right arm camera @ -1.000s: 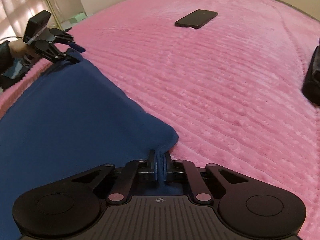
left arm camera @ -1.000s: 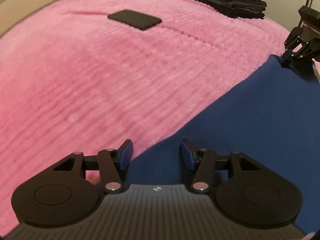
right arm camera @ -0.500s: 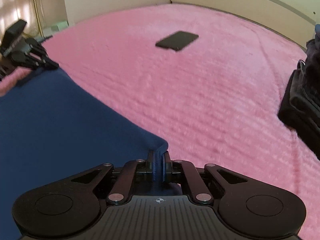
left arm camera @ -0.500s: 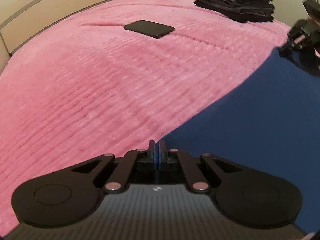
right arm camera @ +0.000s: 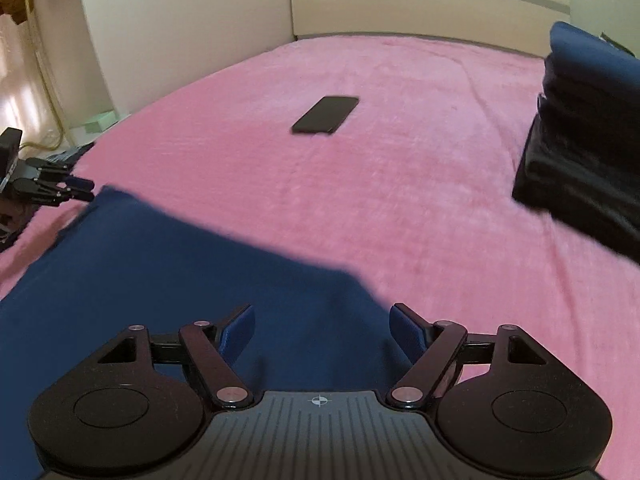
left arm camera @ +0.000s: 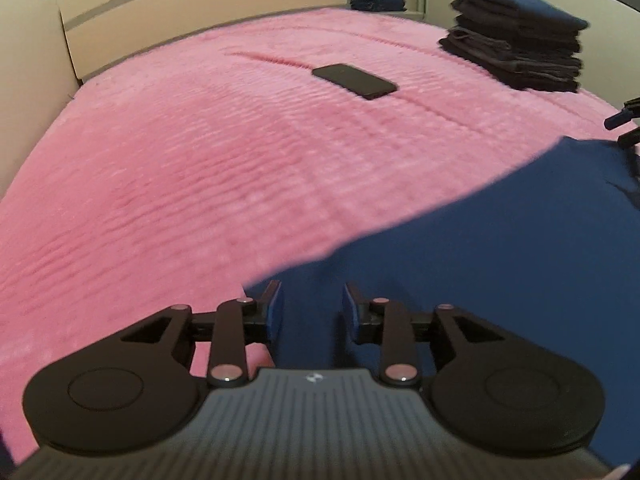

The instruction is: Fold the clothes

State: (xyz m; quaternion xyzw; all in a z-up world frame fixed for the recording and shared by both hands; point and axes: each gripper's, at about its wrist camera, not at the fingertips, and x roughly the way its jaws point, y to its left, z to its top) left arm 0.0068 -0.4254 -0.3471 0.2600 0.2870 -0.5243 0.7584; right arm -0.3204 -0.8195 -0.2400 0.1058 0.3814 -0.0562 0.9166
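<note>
A navy blue garment (left arm camera: 500, 248) lies flat on the pink bedspread (left arm camera: 200, 168). My left gripper (left arm camera: 311, 308) hangs over its near left corner; its jaws are opening and the pads stand apart from the cloth below them. In the right wrist view the same navy garment (right arm camera: 168, 272) fills the lower left. My right gripper (right arm camera: 320, 330) is above its right corner, jaws opening wide, nothing pinched. Each view catches the other gripper at its edge: the right gripper (left arm camera: 626, 126) and the left gripper (right arm camera: 60, 190), both beside the garment's far corners.
A black phone (left arm camera: 355, 81) lies on the bedspread further back, also seen as the phone (right arm camera: 326, 115). A pile of folded dark clothes (left arm camera: 516, 56) sits at the bed's right side, close as the pile (right arm camera: 588, 148). Beige headboard (right arm camera: 428, 12) and wall stand behind.
Both grippers were shut on the garment's corners half a second ago; both have let go and opened. Both have lifted and drawn back, so more of the bed and headboard shows.
</note>
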